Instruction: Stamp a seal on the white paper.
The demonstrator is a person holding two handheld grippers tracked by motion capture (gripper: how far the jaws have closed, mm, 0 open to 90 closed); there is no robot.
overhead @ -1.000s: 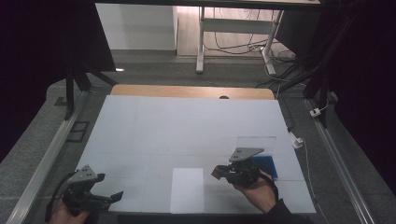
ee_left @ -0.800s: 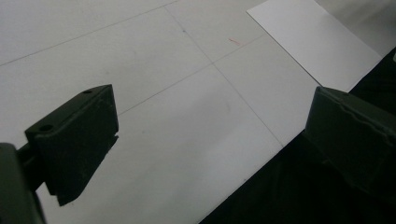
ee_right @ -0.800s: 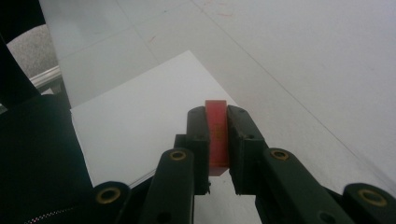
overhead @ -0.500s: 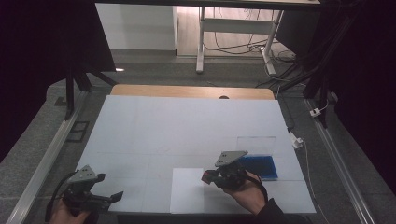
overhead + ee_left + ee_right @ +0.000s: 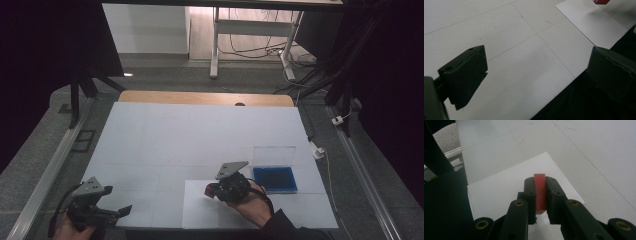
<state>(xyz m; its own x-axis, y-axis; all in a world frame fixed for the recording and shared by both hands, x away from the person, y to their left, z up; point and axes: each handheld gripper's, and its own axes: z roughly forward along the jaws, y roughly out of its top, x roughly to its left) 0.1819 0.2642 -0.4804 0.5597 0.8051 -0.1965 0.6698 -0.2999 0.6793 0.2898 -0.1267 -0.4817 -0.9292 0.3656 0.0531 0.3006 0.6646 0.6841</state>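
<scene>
Red stamp (image 5: 540, 192), clamped in right gripper (image 5: 540, 195) jaws, shows plainly in right gripper view.

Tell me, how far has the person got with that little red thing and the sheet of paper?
Done: the red block is picked up, clamped in the right gripper, and the blue ink pad sits open with its clear lid up. In hand: the block hangs over the paper sheet. Left: probably pressing it onto the sheet, which looks unmarked. The left gripper waits open at the table's edge.
</scene>
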